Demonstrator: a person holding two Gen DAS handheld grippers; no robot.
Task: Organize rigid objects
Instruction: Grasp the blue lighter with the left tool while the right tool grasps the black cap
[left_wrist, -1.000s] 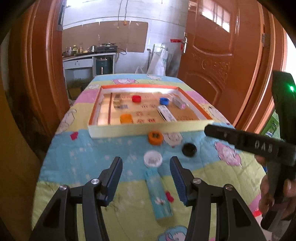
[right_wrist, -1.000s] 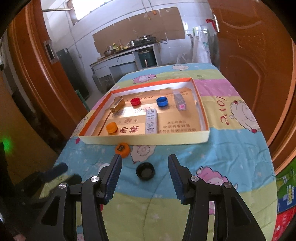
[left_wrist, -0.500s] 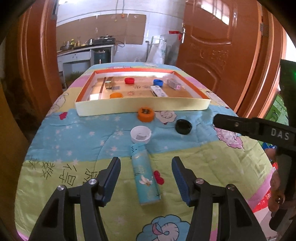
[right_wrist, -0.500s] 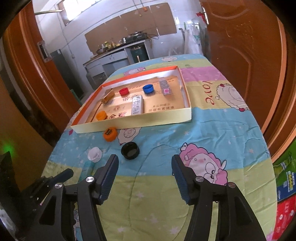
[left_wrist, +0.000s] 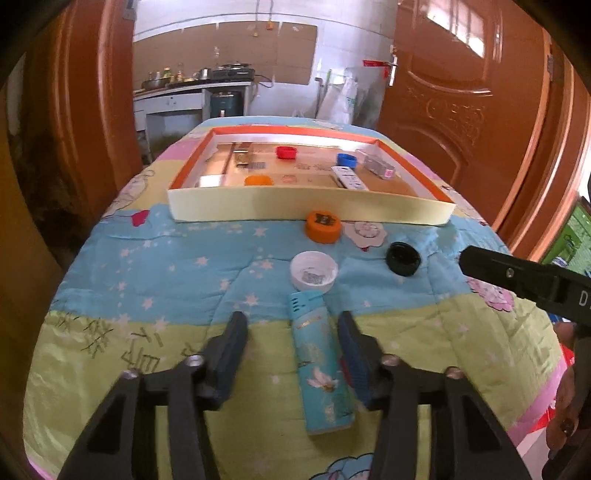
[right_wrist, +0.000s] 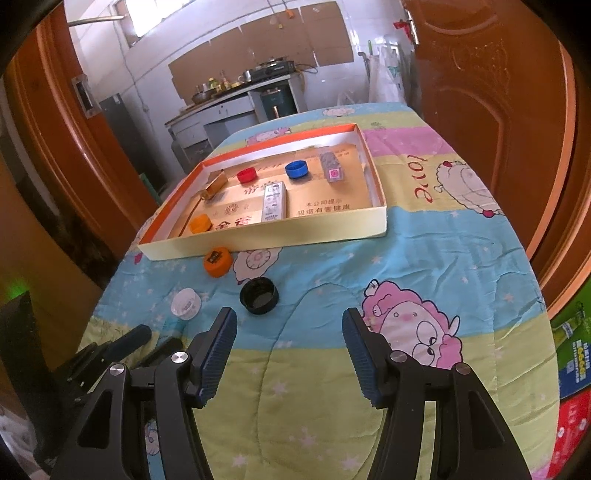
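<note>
A light blue lighter (left_wrist: 321, 365) lies on the quilt between the fingers of my open left gripper (left_wrist: 291, 325). Beyond it sit a white cap (left_wrist: 313, 271), a black cap (left_wrist: 403, 258) and an orange cap (left_wrist: 323, 226). The shallow box (left_wrist: 306, 208) behind holds red, blue and orange caps, a white lighter and other small items. My right gripper (right_wrist: 288, 325) is open and empty, just short of the black cap (right_wrist: 259, 291), with the white cap (right_wrist: 185, 303) and orange cap (right_wrist: 218, 261) to its left.
The table is covered by a cartoon quilt (right_wrist: 406, 266). Brown doors stand close on both sides (left_wrist: 461, 92). The right gripper's body (left_wrist: 517, 280) reaches in from the right of the left wrist view. A kitchen counter (left_wrist: 192, 92) is far behind.
Both grippers have drawn back and lowered toward the near table edge. The lighter now lies between the left gripper's fingers. No object has moved.
</note>
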